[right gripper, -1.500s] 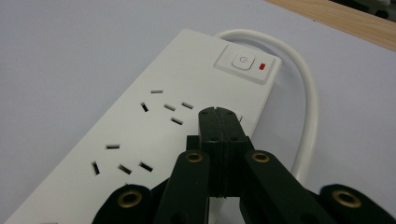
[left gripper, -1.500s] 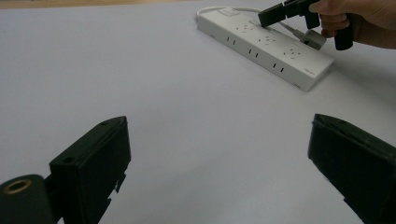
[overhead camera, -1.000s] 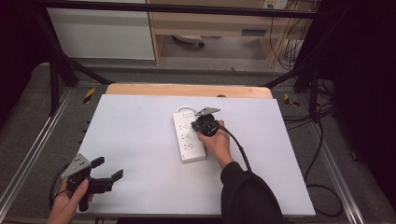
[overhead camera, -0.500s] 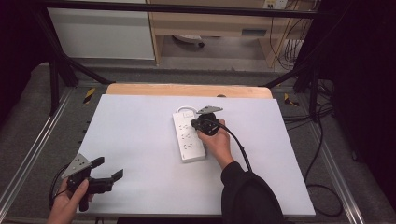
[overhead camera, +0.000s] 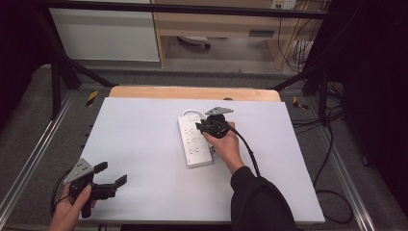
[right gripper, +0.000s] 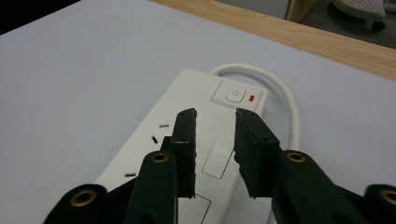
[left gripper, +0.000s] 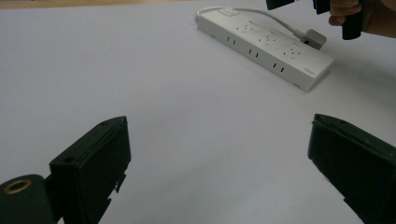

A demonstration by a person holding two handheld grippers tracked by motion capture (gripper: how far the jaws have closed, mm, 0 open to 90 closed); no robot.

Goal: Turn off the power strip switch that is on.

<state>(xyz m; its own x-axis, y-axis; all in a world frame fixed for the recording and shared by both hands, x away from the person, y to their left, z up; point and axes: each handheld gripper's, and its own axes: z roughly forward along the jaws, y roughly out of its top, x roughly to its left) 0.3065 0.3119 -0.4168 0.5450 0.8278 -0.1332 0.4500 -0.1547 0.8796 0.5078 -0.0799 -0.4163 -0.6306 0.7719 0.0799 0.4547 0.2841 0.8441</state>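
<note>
The right gripper (right gripper: 215,140) is hanging just above the white power strip (overhead camera: 195,142), its jaws a little apart with nothing between them, having just been opening. Just beyond its fingertips the power switch (right gripper: 235,95) is sitting. The left gripper (overhead camera: 108,175) is resting well apart, jaws spread wide and empty.
</note>
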